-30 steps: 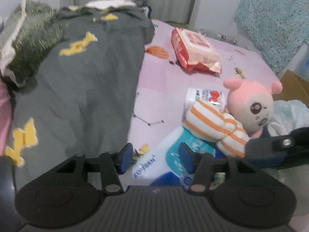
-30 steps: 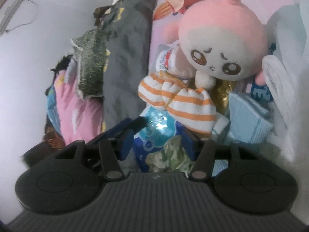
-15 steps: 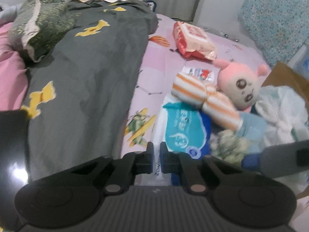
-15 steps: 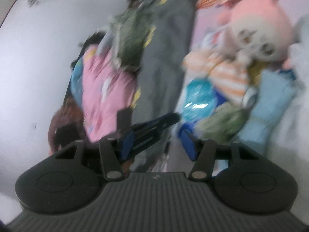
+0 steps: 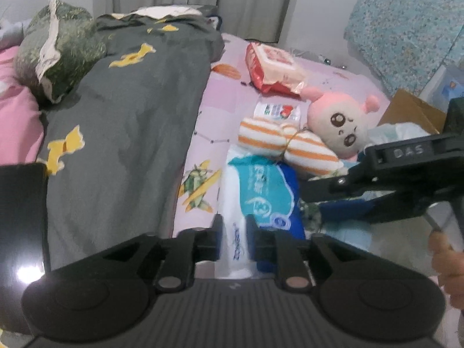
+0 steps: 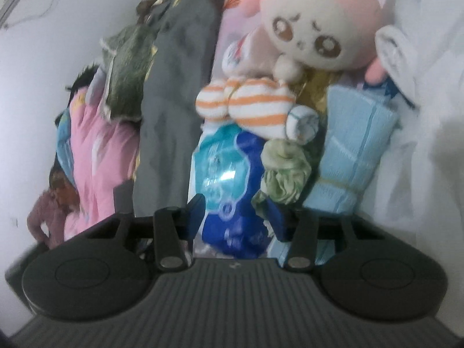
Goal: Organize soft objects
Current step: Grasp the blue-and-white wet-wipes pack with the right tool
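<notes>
A white, teal and blue tissue pack (image 5: pixel 261 197) lies on the pink sheet. My left gripper (image 5: pixel 235 237) hovers at its white end, its jaws opening a little with that end showing between them. My right gripper (image 6: pixel 237 219) comes in from the right, also seen in the left wrist view (image 5: pixel 313 200). Its jaws are closing around the pack's blue end (image 6: pixel 232 226), and no firm press shows. Behind the pack lie an orange-striped rolled cloth (image 5: pixel 284 142), a pink plush doll (image 5: pixel 342 124), a crumpled green cloth (image 6: pixel 284 171) and a folded light-blue towel (image 6: pixel 353 150).
A grey quilt (image 5: pixel 124 121) and a green pillow (image 5: pixel 58 58) fill the bed's left side. A red wipes pack (image 5: pixel 272 69) lies farther back. A cardboard box (image 5: pixel 411 110) and white plastic bags (image 6: pixel 420 116) stand on the right. A person's hand (image 5: pixel 446 264) holds the right gripper.
The left gripper pulled back from the toys, shut, then parted slightly over the pack. The right gripper swung away in a blur, returned to the pack, and its jaws narrowed.
</notes>
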Demonstrator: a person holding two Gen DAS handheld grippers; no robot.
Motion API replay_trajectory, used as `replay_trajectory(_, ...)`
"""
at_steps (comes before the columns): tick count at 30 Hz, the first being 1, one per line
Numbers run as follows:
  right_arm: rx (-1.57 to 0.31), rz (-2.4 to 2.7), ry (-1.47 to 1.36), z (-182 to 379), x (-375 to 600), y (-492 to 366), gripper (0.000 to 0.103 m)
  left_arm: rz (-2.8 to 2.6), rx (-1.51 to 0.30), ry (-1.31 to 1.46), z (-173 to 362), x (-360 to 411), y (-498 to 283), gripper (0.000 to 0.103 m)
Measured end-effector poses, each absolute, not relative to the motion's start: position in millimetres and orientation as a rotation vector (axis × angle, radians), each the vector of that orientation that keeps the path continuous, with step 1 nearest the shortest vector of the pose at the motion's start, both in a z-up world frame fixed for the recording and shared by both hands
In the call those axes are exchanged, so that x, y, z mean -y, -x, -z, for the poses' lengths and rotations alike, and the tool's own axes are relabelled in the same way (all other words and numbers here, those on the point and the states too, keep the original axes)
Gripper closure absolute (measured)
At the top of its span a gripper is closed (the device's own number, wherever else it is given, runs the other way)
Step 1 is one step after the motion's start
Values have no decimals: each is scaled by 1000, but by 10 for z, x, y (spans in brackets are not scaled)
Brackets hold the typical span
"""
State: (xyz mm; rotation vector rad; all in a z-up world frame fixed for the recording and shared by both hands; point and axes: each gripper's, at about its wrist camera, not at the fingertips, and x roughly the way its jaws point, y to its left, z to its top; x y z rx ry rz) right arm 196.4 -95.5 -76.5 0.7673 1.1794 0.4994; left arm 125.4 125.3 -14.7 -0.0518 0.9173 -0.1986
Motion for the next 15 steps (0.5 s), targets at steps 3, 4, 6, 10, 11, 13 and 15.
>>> replay_trajectory(3, -1178, -487, -768, 798, 943, -2009, 58, 214, -948, 64, 209, -1216, -1376, 64)
replay_trajectory(4, -1178, -482, -765, 803, 927, -2029, 58, 213, -978, 75, 261, -1211, -1432, 64)
replay_trajectory(6, -1174, -470, -761, 812, 902, -2047, 62, 213, -1018, 110, 354, -1215, -1503, 62)
replay_trajectory(10, -1167, -455, -769, 862, 929, -2063, 65, 223, -1011, 109, 359, -1191, -1458, 79)
replay_trajectory(11, -1166, -453, -771, 868, 941, -2061, 65, 219, -1006, 96, 349, -1188, -1430, 85)
replay_trajectory(13, -1166, -451, -765, 857, 948, -2045, 66, 209, -999, 83, 339, -1201, -1357, 91)
replay_trajectory(15, -1165, -449, -752, 838, 924, -2043, 66, 213, -1002, 78, 347, -1218, -1280, 95)
